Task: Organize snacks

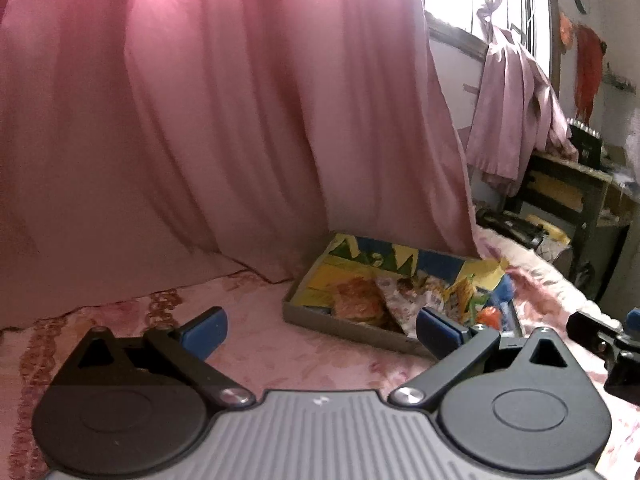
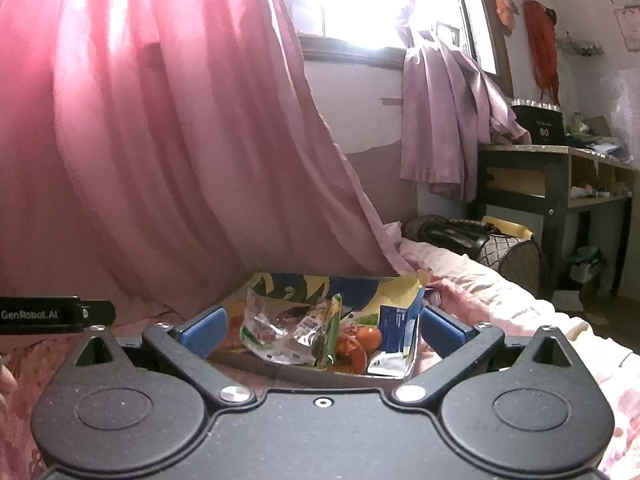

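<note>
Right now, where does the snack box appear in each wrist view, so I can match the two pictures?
Left wrist view: the snack box lies right of center on the pink bedspread, ahead of the open left gripper.
Right wrist view: the snack box sits at center, between the open right gripper fingers.
Shared landmark: the pink curtain behind the box.

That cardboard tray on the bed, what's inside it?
The tray holds crumpled snack packets: a clear one, a blue-white one, something orange. Whatever lies beneath them is covered.

Blown-out window [image 2: 360, 4] glare, dim pink-tinted foreground, soft fisheye-warped edges.
</note>
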`<move>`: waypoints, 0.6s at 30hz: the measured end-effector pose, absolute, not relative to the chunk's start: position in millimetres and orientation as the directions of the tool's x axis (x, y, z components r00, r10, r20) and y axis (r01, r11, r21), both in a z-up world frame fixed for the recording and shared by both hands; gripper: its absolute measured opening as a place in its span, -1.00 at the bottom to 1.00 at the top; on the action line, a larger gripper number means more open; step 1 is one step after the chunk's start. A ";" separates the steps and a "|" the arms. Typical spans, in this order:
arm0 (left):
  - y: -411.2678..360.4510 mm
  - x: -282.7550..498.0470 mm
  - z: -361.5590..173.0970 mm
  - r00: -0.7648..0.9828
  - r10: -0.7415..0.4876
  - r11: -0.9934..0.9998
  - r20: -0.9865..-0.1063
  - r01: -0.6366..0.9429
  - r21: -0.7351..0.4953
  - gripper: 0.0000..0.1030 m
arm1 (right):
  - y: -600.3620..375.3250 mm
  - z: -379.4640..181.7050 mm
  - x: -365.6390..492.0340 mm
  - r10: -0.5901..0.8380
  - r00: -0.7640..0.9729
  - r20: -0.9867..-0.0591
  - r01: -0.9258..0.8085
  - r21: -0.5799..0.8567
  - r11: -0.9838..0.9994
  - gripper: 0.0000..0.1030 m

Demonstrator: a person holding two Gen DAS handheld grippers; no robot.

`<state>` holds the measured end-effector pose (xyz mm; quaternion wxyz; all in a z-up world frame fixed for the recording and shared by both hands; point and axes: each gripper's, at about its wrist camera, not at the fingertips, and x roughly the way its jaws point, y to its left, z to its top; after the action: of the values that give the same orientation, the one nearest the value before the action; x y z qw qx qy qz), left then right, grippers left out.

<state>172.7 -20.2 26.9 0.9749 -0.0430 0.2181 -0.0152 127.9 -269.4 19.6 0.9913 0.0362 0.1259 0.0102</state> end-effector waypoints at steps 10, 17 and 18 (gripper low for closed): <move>-6.3 141.2 18.3 0.901 -0.041 0.998 -0.433 0.018 -0.057 0.99 | -253.4 11.1 97.9 0.042 0.956 -0.290 -0.016 0.094 0.995 0.99; 10.6 132.4 2.8 0.871 -0.053 0.997 -0.488 0.019 -0.076 0.99 | -240.2 3.8 86.6 0.035 0.947 -0.320 -0.010 0.081 0.997 0.99; 12.6 131.2 -0.1 0.867 -0.054 0.997 -0.496 0.016 -0.082 0.99 | -237.4 3.0 85.4 0.034 0.946 -0.322 -0.011 0.073 0.997 0.99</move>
<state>131.2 12.6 -0.1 0.9654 -0.0374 0.2575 -0.0182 85.4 -237.4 3.0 0.9858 0.0353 0.1635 0.0115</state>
